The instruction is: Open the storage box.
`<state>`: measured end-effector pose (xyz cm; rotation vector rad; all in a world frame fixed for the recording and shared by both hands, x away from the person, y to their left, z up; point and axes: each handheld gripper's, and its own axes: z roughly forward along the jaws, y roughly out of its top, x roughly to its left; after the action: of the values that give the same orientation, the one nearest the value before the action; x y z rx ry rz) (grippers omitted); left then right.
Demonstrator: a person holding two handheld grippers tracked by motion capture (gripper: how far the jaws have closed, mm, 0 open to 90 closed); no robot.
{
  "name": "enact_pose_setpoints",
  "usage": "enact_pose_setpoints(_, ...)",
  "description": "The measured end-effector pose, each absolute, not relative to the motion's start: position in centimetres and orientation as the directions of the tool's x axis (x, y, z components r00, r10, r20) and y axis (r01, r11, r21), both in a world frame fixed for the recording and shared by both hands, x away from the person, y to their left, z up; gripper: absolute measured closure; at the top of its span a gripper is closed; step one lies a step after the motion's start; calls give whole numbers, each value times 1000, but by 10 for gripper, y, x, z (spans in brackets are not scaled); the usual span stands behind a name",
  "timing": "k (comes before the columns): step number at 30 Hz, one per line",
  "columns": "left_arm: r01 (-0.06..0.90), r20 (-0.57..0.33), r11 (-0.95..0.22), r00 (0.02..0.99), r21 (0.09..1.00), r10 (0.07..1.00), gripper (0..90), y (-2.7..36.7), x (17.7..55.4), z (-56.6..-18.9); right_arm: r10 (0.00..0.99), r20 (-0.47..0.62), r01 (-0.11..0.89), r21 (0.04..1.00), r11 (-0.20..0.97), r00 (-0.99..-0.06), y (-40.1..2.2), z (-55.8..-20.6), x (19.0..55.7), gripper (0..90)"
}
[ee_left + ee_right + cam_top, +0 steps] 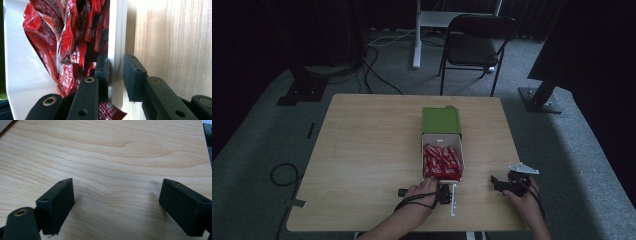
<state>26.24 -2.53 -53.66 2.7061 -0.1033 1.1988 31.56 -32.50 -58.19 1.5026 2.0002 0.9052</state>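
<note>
L gripper point(116, 75) jaws clamp the white box point(459, 150) wall at 6 o'clock, red packets point(441, 161) inside; R gripper point(116, 207) jaws open over surface point(367, 150) at 3 o'clock.

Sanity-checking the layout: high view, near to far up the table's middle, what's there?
Left gripper at the near wall of the white box → red packets inside it → green lid → black chair beyond the table.

I see the box point(441, 145) mid-table point(362, 150), packets point(441, 161) in it, its lid point(441, 120) just behind; my left gripper point(443, 192) sits before it, right gripper point(508, 184) apart.
</note>
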Motion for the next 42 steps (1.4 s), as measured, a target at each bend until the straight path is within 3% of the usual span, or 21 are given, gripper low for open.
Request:
enact_pose_setpoints(10,-127,676,-959,732,253,82,752,-18,258,-520,958,15,644,744,180,-285,-325,-582,316,122)
enact_pose_setpoints(20,-108,566,-872,797,477,211,753,-7,258,-493,958,15,644,744,180,-285,-325,-582,316,122)
enact_pose_setpoints(28,-83,521,-817,806,570,282,752,4,265,-479,958,15,644,744,180,-285,-325,-582,316,122)
enact_pose_setpoints(29,-79,469,-750,822,657,324,752,12,270,-472,958,14,643,744,180,-285,-325,-582,316,121)
enact_pose_setpoints(42,-14,407,-622,767,783,496,727,51,289,-454,958,15,644,744,180,-285,-325,-582,316,121)
